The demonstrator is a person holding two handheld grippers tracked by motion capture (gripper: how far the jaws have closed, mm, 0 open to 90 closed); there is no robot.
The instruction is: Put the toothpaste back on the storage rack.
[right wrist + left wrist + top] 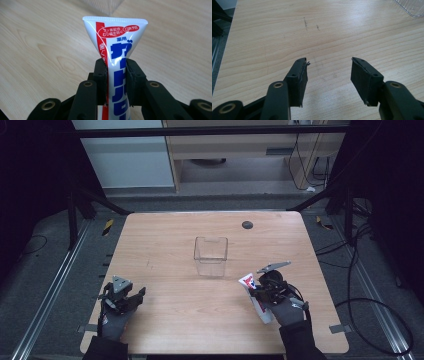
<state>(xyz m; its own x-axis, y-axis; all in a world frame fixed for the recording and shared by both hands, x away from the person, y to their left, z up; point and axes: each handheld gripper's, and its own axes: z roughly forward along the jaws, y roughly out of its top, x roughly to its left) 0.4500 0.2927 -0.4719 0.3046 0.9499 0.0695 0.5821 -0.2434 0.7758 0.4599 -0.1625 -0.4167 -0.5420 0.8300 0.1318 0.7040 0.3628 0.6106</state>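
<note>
With your right gripper (116, 75) clamped on the toothpaste tube (116, 42) and your left gripper (328, 75) gaping empty, probably carry the tube level over the clear bin (210, 256) before releasing.

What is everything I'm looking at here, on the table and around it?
Table: one, light wood, centre.
Clear box: one, transparent, open-topped, mid-table.
Toothpaste tube: one, white with red and blue print, clamped in the right gripper.
Dark round spot: one, black, far edge of the table.
Cables: several, black, on the floor at right.
Left gripper: one, black, jaws apart, near left.
Right gripper: one, black, near right.
Gloved hands: two, grey.
</note>
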